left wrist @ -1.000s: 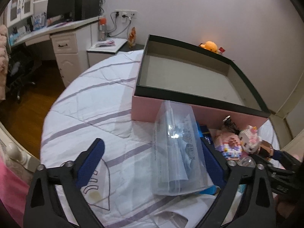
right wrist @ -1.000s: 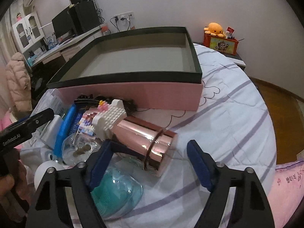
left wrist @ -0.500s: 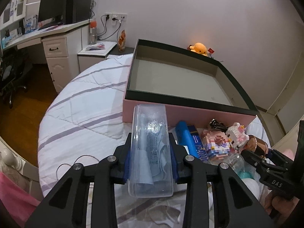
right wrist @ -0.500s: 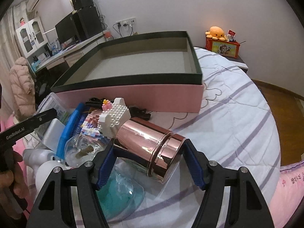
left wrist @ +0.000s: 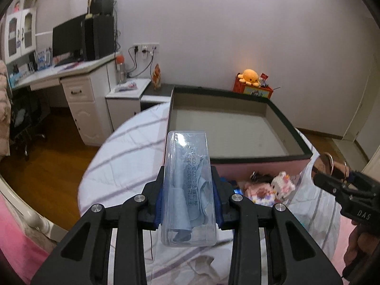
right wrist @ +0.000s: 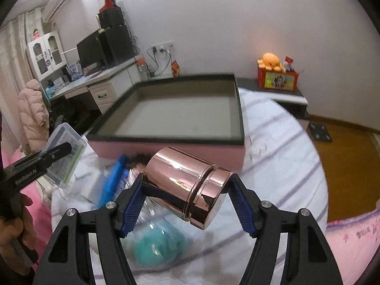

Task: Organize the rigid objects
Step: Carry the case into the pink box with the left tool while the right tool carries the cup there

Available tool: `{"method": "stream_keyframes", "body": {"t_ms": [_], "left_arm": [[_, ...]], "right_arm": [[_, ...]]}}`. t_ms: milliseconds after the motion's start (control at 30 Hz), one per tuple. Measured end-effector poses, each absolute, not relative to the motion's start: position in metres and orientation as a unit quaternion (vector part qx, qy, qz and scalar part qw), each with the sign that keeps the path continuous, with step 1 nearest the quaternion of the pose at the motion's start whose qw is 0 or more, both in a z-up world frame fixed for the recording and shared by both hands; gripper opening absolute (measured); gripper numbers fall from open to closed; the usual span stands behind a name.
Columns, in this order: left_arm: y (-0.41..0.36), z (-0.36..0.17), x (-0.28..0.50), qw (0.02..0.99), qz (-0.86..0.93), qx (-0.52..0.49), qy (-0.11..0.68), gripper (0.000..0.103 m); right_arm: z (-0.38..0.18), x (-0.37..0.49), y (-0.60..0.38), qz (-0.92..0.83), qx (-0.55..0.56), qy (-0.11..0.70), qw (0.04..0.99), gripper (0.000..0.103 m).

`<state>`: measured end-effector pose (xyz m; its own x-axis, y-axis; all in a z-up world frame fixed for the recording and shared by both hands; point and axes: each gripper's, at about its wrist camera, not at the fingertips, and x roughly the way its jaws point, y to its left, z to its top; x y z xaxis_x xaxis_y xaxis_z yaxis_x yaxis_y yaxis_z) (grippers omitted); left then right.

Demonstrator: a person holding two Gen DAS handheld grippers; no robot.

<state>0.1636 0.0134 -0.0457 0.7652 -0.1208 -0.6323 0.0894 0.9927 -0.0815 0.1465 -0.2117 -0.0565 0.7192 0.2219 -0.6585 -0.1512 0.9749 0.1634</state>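
Two held things: clear case [left wrist: 188,187] lengthwise, rose-gold canister [right wrist: 187,185] crosswise.

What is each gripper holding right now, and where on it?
Left gripper: clear plastic case, clamped across its long sides. Right gripper: rose-gold canister, gripped end to end.

Clear plastic case [left wrist: 188,190]: long, blue cloth inside, lifted above the bed.
Rose-gold canister [right wrist: 187,186]: shiny, tilted, airborne.
Pink box [right wrist: 171,150]: open, empty.
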Motion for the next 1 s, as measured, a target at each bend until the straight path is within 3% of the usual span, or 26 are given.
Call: {"method": "stream_keyframes", "body": {"t_ms": [333,867,900,933,1000], "left_arm": [[-0.002,-0.007,0.226,0.948,-0.066,-0.013,0.311,0.033],[-0.018,-0.090,0.340,0.896,-0.064,-0.003,0.440,0.034],[-0.018,-0.093,0.341,0.893,-0.062,0.001,0.445,0.038],[-0.019,-0.096,0.342,0.891,-0.059,0.003,0.450,0.053],[-0.020,-0.095,0.340,0.893,-0.061,0.005,0.447,0.070]], "right_arm": [[-0.023,0.222,-0.191,0.111,0.021,0.348,0.931,0.069],[-0.095,0.322,-0.187,0.107,0.020,0.464,0.879,0.070],[-0.098,0.323,-0.188,0.106,0.022,0.469,0.877,0.070],[-0.100,0.324,-0.189,0.106,0.025,0.474,0.874,0.070],[-0.103,0.323,-0.193,0.109,0.032,0.480,0.870,0.071]]}}
